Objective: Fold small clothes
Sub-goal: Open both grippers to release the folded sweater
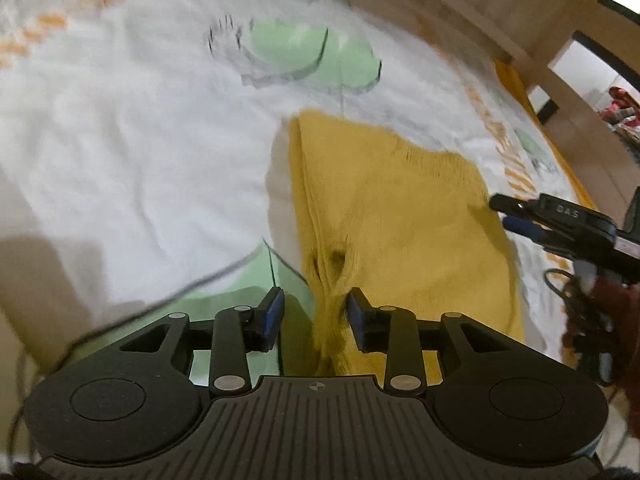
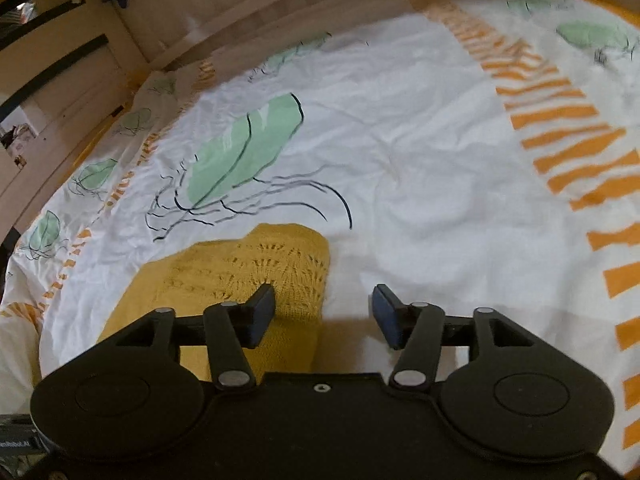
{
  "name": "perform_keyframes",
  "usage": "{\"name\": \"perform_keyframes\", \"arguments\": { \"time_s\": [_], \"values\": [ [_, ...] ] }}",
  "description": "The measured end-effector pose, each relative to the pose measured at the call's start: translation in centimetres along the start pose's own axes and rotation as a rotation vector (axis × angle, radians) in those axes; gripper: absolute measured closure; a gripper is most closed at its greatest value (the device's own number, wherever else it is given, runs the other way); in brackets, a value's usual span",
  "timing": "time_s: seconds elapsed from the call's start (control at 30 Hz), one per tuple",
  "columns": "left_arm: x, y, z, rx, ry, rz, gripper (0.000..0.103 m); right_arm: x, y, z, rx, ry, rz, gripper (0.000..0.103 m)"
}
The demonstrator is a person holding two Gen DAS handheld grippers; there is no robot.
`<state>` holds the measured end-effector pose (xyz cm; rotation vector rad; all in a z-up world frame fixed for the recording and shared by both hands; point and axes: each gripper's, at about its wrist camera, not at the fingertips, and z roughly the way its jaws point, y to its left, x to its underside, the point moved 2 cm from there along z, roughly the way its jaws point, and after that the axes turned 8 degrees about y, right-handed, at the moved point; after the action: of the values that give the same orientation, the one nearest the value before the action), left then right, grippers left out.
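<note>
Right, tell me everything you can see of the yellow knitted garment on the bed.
The yellow garment is mustard, a soft knit with an openwork lace pattern and small holes. It lies on the white bedsheet printed with green feathers, part spread out, its near edge bunched into a ridge. That bunched fold runs up between the open fingers of the left gripper. The right gripper, open, hovers over its far corner; whether it touches the knit cannot be told.

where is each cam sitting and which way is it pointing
Left wrist: on the left gripper, looking forward and down at the yellow knit garment; its open jaws straddle a bunched edge; the right gripper enters at right.
Right wrist: on the right gripper, facing the bedsheet; its jaws are open.
Shared: garment and sheet.
</note>
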<state>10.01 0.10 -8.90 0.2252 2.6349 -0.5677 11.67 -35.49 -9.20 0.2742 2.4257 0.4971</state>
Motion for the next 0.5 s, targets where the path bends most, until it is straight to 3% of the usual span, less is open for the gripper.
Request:
{"name": "perform_keyframes", "arguments": {
  "time_s": [0.13, 0.23, 0.33, 0.5],
  "values": [
    [-0.4, -0.6, -1.4, -0.032, -0.065, 0.031, 0.068, 0.4, 0.0, -1.6, -0.002, -0.051, -0.023, 0.025],
    [-1.3, -1.0, -1.1, -0.052, -0.066, 0.046, 0.067, 0.6, 0.1, -2.1, 0.009, -0.068, -0.036, 0.024],
    [-2.0, -1.5, -0.1, -0.072, -0.074, 0.062, 0.066, 0.7, 0.3, -2.2, 0.011, -0.073, -0.048, 0.011],
    [-2.8, -0.9, 2.5, -0.119, -0.055, 0.041, 0.063, 0.6, 0.9, -1.4, 0.045, -0.067, -0.091, 0.003]
  ]
}}
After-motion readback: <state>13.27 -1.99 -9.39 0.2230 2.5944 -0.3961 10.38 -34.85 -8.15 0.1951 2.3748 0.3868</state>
